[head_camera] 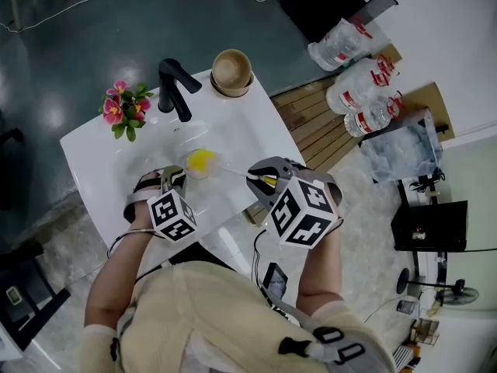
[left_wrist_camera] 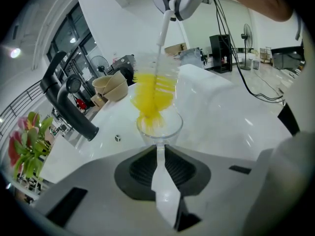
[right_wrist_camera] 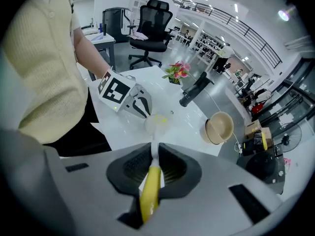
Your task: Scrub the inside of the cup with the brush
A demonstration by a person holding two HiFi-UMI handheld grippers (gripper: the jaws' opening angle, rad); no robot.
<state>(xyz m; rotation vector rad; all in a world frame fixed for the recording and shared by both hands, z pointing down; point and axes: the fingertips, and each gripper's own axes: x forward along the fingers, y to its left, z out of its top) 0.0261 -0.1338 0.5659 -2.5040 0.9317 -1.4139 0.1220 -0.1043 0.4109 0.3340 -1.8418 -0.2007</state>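
Clear, smooth cup (left_wrist_camera: 159,135) — glossy white counter (head_camera: 237,123)

Left claw (head_camera: 178,177) clamps the cup (left_wrist_camera: 160,134); right claw (head_camera: 261,180) (both forearms reaching forward) clamps the brush (right_wrist_camera: 150,191).

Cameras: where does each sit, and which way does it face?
Head view: on the person's head, looking steeply down on the white counter; shows both forearms, torso, left gripper, right gripper.
Left gripper view: on the left gripper, facing along its jaws to the cup; the right gripper shows overhead.
Right gripper view: on the right gripper, facing along the brush towards the cup; torso at left.
Shared: cup and brush.
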